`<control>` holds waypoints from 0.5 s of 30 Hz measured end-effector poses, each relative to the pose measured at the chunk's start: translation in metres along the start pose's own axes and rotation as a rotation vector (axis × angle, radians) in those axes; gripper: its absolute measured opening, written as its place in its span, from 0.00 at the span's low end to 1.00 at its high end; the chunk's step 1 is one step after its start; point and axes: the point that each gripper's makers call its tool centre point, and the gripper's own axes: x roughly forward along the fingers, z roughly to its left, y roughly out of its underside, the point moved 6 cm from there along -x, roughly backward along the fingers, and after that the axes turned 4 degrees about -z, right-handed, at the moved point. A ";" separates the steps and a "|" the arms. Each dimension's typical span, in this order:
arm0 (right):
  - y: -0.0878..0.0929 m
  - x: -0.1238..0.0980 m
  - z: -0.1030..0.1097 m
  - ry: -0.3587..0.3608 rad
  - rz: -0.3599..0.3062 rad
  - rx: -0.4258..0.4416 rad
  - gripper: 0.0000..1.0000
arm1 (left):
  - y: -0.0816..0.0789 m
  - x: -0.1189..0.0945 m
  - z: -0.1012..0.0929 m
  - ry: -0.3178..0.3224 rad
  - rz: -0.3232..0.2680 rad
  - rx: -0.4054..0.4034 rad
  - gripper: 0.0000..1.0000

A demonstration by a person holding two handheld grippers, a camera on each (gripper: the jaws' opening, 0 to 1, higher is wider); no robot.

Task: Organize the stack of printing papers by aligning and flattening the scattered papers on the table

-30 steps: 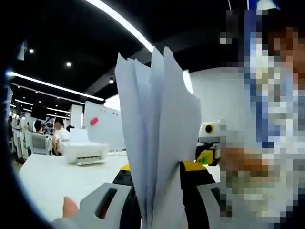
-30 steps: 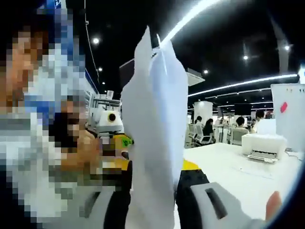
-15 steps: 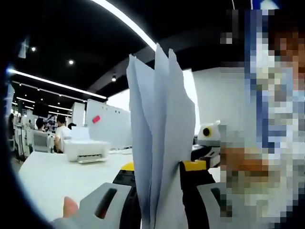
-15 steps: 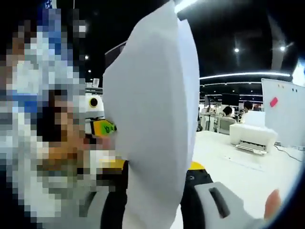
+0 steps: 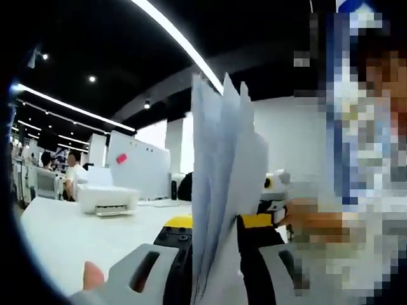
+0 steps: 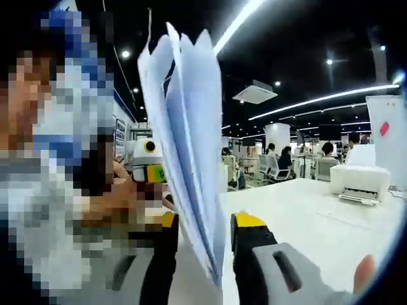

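Papers held up off the table, pinched from both sides

While the papers (image 5: 222, 190) are lifted upright in front of the cameras, they're seen fanned out at the top in both views, sheet edges splayed apart rather than lined up. In the left gripper view the left gripper (image 5: 216, 254) is clamped on the lower part of the papers, with the sheets passing down between its two yellow-tipped jaws. A fingertip (image 5: 93, 277) is seen at the bottom left, beside the grey gripper body.

In the right gripper view the papers (image 6: 187, 165) are leaned a bit to the left and spread like a fan, and the right gripper (image 6: 203, 248) is clenched on their bottom edge, one jaw on each side. The other gripper (image 6: 147, 164), white with a yellow patch, can be made out just left of the sheets, next to a hand.

Behind all that, the white table (image 6: 305, 216) is seen stretching off, with a white printer (image 6: 357, 184) set on it well away from the papers. The same printer (image 5: 106, 198) is picked up in the left gripper view, with a whiteboard (image 5: 137, 168) behind it and people seated far off
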 end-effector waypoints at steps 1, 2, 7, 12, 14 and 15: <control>0.000 -0.003 -0.001 0.013 0.006 -0.025 0.36 | 0.000 0.001 0.000 -0.001 0.003 0.010 0.22; 0.000 -0.006 -0.002 0.021 0.003 -0.029 0.40 | 0.000 0.001 0.000 -0.002 0.003 0.015 0.19; -0.002 -0.035 -0.009 0.048 -0.010 -0.061 0.61 | -0.002 -0.001 -0.003 0.043 -0.002 0.007 0.06; -0.014 -0.060 -0.020 0.008 -0.113 -0.079 0.73 | -0.001 -0.003 -0.008 0.134 -0.016 -0.021 0.06; -0.014 -0.060 -0.025 -0.061 -0.159 -0.047 0.74 | 0.000 -0.003 -0.010 0.176 -0.024 -0.046 0.06; -0.011 -0.059 -0.030 -0.076 -0.158 -0.039 0.72 | 0.000 -0.004 -0.013 0.214 -0.030 -0.048 0.06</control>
